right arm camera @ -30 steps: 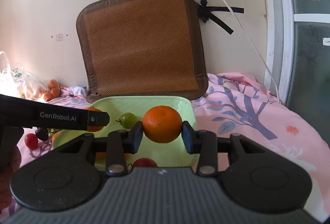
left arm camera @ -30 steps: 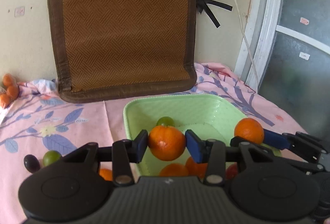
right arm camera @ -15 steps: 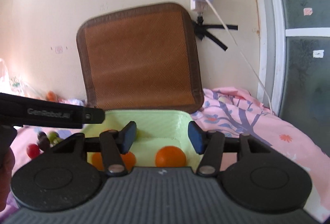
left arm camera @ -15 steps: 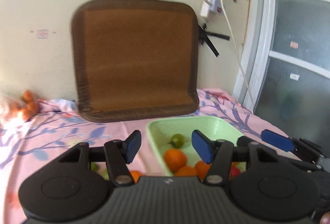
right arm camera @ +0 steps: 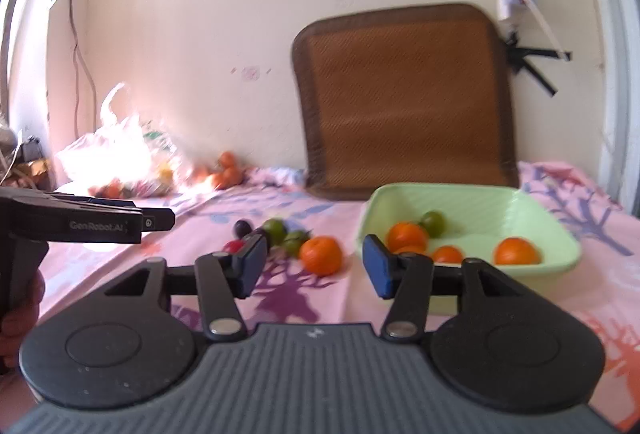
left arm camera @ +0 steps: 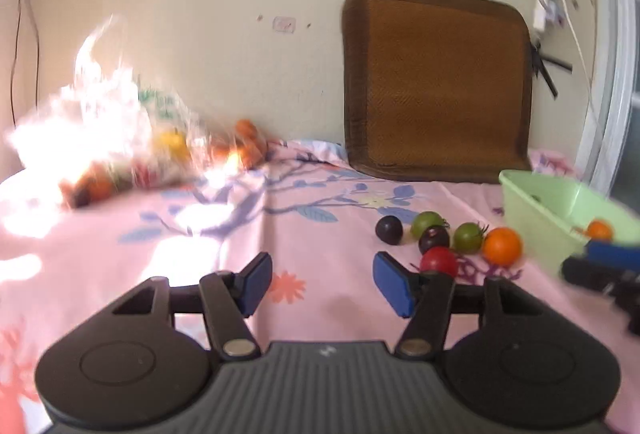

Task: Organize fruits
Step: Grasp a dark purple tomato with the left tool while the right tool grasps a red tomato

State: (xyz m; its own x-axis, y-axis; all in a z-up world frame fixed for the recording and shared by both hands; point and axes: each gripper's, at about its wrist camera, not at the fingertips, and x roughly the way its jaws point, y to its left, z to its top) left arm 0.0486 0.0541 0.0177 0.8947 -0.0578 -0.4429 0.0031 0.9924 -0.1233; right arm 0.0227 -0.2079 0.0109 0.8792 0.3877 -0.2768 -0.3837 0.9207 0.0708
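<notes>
The left gripper (left arm camera: 323,284) stands spread with nothing between its blue pads, over a bare stretch of the pink flowered cloth (left arm camera: 312,242). The right gripper (right arm camera: 314,266) is also parted and empty, its jaws closing at this moment; a loose orange (right arm camera: 321,255) on the cloth shows through the gap, beyond the pads and not touched by them. The right wrist view looks into the green basin (right arm camera: 536,212), where four oranges and one green fruit (right arm camera: 433,223) lie; the nearest-right of them is an orange (right arm camera: 516,251) by the front wall. The left wrist view sees only the basin's near corner (left arm camera: 532,202) at its right edge, with one orange (left arm camera: 599,230) showing inside, and a blurred piece of the right gripper in front of it. That left view spreads out the loose fruit more clearly: a dark plum (left arm camera: 389,229), a second dark fruit (left arm camera: 434,238), two green tomatoes (left arm camera: 427,223) and (left arm camera: 467,237), a red tomato (left arm camera: 439,262) and the loose orange (left arm camera: 502,246), all clustered just left of the basin. In the right view the same cluster is partly hidden behind the left-hand finger. The right view alone shows the left gripper's body (right arm camera: 86,220) from the side and a hand (right arm camera: 20,310) on its handle. Both views show a brown woven mat (left arm camera: 438,82) leaning on the wall and a bright plastic bag (right arm camera: 120,154) of fruit, overexposed.
</notes>
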